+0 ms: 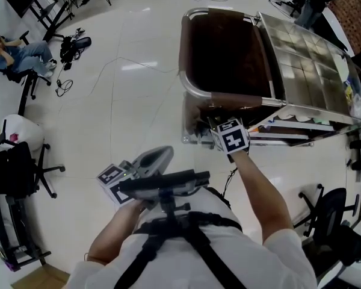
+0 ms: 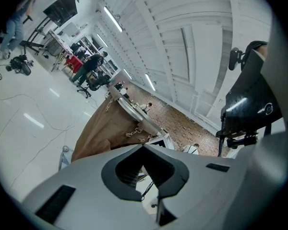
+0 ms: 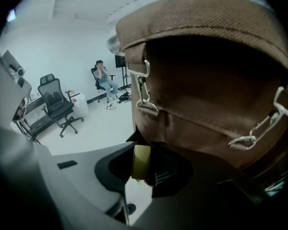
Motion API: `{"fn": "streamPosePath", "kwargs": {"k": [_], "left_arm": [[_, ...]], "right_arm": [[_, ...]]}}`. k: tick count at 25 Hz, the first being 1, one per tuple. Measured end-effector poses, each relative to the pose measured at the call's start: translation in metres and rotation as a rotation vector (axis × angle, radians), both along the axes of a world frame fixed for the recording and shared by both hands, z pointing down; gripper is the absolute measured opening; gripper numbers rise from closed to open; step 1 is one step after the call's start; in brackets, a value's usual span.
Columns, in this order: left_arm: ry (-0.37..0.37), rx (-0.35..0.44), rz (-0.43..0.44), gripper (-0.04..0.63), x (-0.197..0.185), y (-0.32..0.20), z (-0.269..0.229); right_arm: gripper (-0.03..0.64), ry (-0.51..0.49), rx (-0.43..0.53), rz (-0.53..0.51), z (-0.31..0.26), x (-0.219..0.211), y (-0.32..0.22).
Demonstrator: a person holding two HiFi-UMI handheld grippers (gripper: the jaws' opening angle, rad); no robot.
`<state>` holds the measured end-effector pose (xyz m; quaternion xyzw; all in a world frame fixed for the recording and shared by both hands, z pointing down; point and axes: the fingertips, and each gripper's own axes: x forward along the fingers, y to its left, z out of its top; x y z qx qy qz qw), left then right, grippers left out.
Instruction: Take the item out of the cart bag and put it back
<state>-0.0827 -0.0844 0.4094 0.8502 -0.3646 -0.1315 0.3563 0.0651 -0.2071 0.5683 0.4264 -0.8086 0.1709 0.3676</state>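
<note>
- The right gripper (image 3: 137, 143) is clamped on a thin, flat olive-yellow item (image 3: 141, 162), which stands on edge between its two pads
- That item sits outside the brown woven fabric cart bag (image 3: 206, 95), close against the bag's near wall and below its rim; whether it touches the cloth I cannot tell
- Silver metal clip hooks (image 3: 143, 87) hang on the bag wall
- In the head view the bag hangs open-mouthed in the cart's chrome tube frame (image 1: 195, 89)
- The left gripper (image 2: 145, 150) is held back by the person's body, jaws a narrow way apart with nothing between them
- A person (image 1: 18, 56) sits on a chair at the far left of the glossy white floor (image 1: 126, 101)
</note>
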Motion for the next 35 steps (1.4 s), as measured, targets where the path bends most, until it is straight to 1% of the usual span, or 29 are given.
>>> {"fn": "streamPosePath", "kwargs": {"k": [6, 11, 15, 17, 18, 19, 21, 25, 28, 29, 35], "left_arm": [[0.001, 0.001, 0.000, 0.000, -0.001, 0.001, -0.001], [0.005, 0.001, -0.008, 0.000, -0.004, 0.000, 0.000], [0.006, 0.002, -0.009, 0.000, -0.004, 0.001, -0.001], [0.007, 0.004, -0.007, 0.000, -0.004, 0.001, -0.001], [0.007, 0.005, -0.007, 0.000, -0.004, 0.001, -0.001], [0.007, 0.005, -0.006, 0.000, -0.004, 0.001, -0.001], [0.007, 0.005, -0.005, 0.000, -0.004, 0.001, -0.001], [0.002, 0.003, 0.001, 0.000, -0.003, 0.001, -0.003], [0.001, 0.005, 0.004, 0.000, -0.002, 0.002, -0.004], [0.001, 0.006, 0.004, 0.000, -0.002, 0.002, -0.005], [0.005, 0.009, 0.008, 0.000, -0.001, 0.003, -0.005]], "right_arm": [[0.074, 0.017, -0.039, 0.028, 0.014, 0.004, -0.002], [0.075, 0.037, -0.075, 0.019, 0.025, 0.002, -0.002], [0.075, 0.025, -0.081, 0.031, 0.027, 0.004, -0.002], [0.089, 0.022, -0.080, 0.036, 0.027, 0.004, -0.002], [0.122, 0.021, -0.081, 0.039, 0.027, 0.004, -0.002], [0.132, 0.021, -0.083, 0.040, 0.028, 0.005, -0.002], [0.132, 0.018, -0.086, 0.040, 0.029, 0.005, -0.001], [0.174, 0.006, -0.072, 0.038, 0.024, 0.004, -0.001], [0.181, -0.018, -0.052, 0.041, 0.018, 0.003, -0.003], [0.201, -0.022, -0.046, 0.043, 0.016, 0.003, -0.003], [0.204, -0.053, 0.011, 0.044, -0.007, 0.003, 0.000]]}}
